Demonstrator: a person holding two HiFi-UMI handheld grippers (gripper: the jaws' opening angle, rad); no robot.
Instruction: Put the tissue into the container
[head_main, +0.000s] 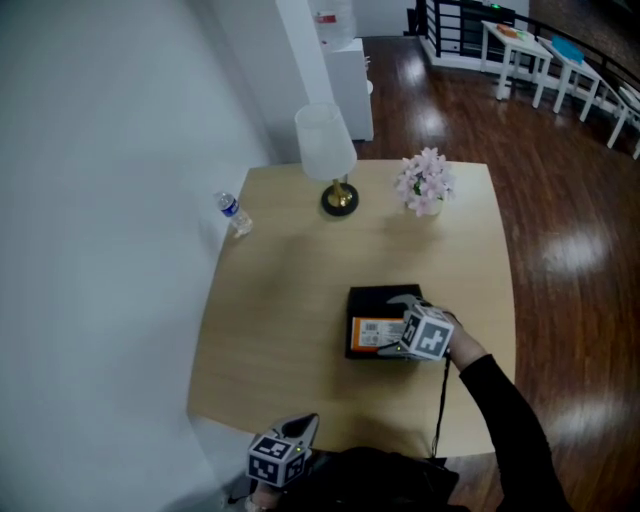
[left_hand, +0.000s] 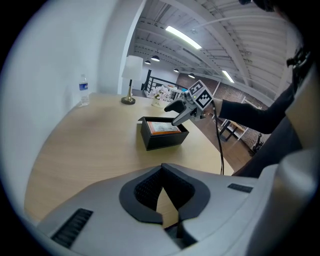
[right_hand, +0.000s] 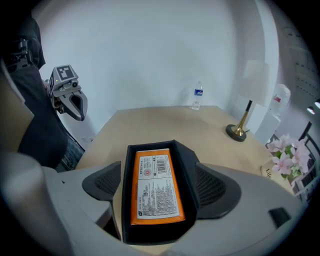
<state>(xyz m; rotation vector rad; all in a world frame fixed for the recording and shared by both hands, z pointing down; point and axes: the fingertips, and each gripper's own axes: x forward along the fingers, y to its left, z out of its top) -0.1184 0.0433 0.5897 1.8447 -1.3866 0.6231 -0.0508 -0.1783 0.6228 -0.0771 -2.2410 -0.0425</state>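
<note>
A black open container (head_main: 380, 293) sits on the wooden table (head_main: 290, 300), right of centre. An orange tissue pack (head_main: 372, 332) lies flat inside it, label side up. My right gripper (head_main: 392, 325) hovers over the container with its jaws spread wide. In the right gripper view the container (right_hand: 150, 147) and the pack (right_hand: 154, 187) lie between the two pads, and neither pad presses on them. My left gripper (head_main: 300, 428) hangs off the table's near edge, shut and holding nothing. From the left gripper view (left_hand: 162, 192) the container (left_hand: 160, 140) is well ahead.
At the table's back stand a white-shaded lamp (head_main: 327, 150), a pink flower pot (head_main: 425, 182) and a water bottle (head_main: 233, 213) near the left edge. A white wall runs along the left. White tables (head_main: 560, 60) stand far off on the wooden floor.
</note>
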